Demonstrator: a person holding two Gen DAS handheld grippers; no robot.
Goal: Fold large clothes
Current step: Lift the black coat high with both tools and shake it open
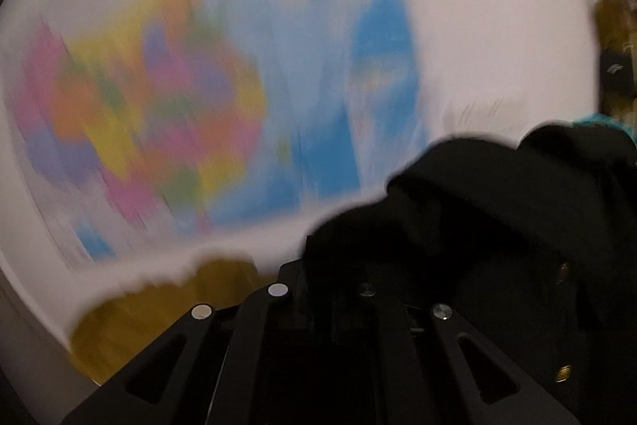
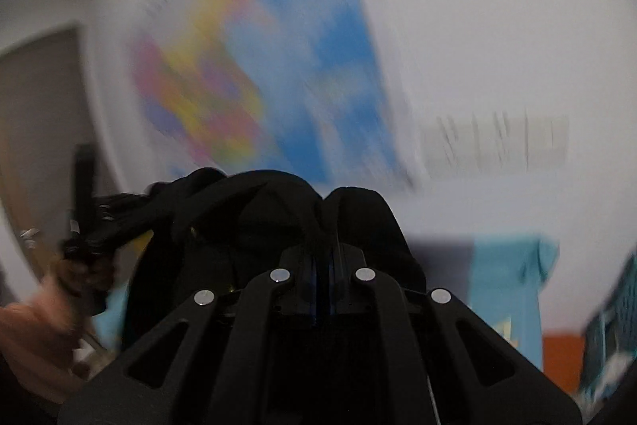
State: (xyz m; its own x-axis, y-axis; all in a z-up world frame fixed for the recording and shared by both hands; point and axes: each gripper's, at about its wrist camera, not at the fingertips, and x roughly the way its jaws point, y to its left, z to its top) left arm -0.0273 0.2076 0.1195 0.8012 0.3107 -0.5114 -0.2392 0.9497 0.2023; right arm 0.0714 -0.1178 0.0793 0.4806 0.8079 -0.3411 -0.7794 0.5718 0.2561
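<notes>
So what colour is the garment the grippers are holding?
Black garment, with small gold-coloured buttons; clearest in the left wrist view.

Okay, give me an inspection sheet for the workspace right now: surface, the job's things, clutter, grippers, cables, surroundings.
Surface: nothing seen; both cameras face the wall.
Job's things: black garment lifted in the air, bunched over both grippers; brass-coloured buttons show on it.
Clutter: yellow cloth low in the left view; light blue shirt and an orange patch low in the right view, all blurred.
Grippers: left gripper shut on the black garment; right gripper shut on it too.
Cables: nothing seen.
Surroundings: white wall with a colourful map poster, blurred by motion; grey door at left of the right view.
</notes>
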